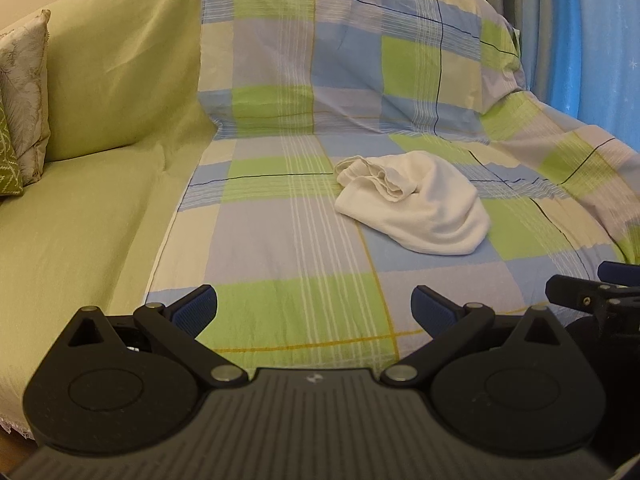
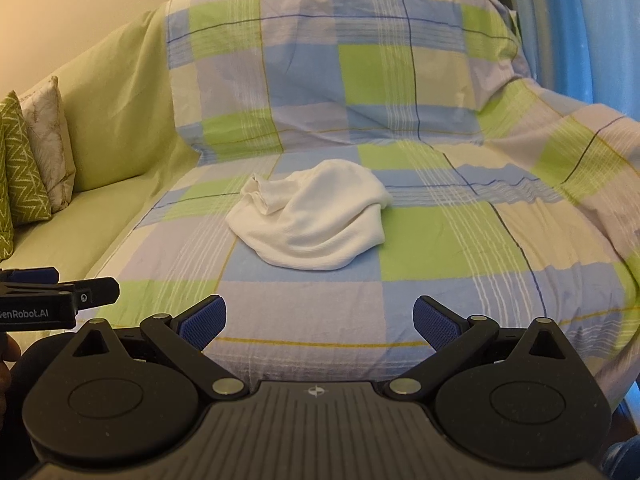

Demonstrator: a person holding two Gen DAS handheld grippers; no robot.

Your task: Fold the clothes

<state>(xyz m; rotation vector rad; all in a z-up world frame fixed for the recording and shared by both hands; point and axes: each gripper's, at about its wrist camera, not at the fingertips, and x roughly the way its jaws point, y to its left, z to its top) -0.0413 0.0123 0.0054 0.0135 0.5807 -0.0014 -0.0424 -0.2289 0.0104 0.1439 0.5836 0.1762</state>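
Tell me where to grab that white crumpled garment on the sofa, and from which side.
Probably the bunched hem opening at the white garment's far-left end, where layered edges stand up as a pinchable ridge. Come in from the front left with the left gripper, which is open. The smooth rounded mound on the right offers no edge to catch.

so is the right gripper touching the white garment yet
Apart. The right wrist view shows the right gripper open, with bare checked sheet between its fingertips and the crumpled white garment.
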